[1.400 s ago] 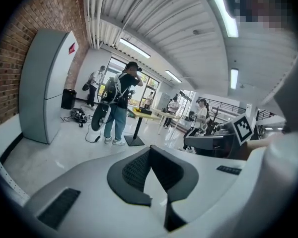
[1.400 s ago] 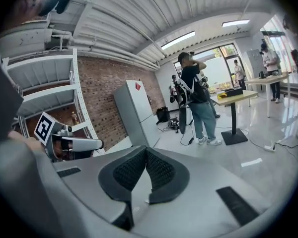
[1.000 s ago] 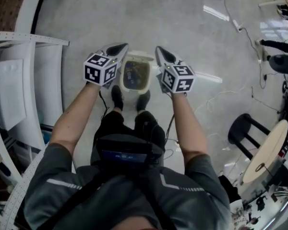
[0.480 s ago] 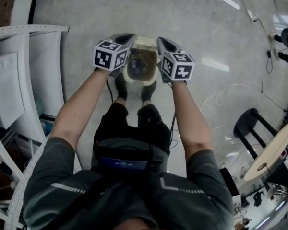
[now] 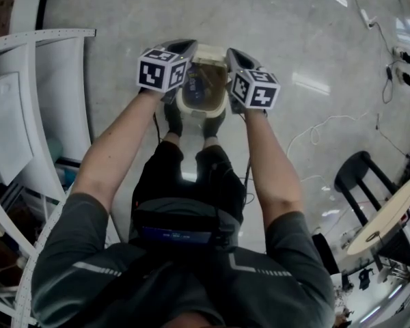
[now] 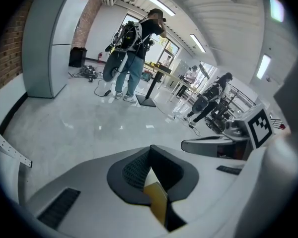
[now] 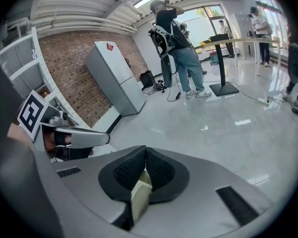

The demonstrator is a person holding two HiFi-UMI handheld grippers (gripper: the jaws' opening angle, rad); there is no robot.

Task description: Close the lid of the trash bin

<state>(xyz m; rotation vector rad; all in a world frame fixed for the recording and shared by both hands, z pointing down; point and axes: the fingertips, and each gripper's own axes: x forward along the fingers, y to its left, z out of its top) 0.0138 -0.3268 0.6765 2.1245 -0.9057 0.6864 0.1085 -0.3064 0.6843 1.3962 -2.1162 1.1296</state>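
Hovering both sets beside the open trash bin (image 5: 201, 111) on the floor (image 5: 280, 19), just past my shoes (image 5: 171, 121). Left fingers (image 6: 134, 170) pressed together, nothing held. Right fingers (image 7: 130, 170) same. Lid (image 5: 208, 49) looks stood up at the far rim, hard to confirm. Risk, I think: closed tips skate off the lid and it flops back, or the push shoves the bin away.

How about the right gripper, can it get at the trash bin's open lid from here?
Probably yes. The right gripper hangs beside the trash bin, its shut jaws close to the lid at the far rim, and nothing shows between them.
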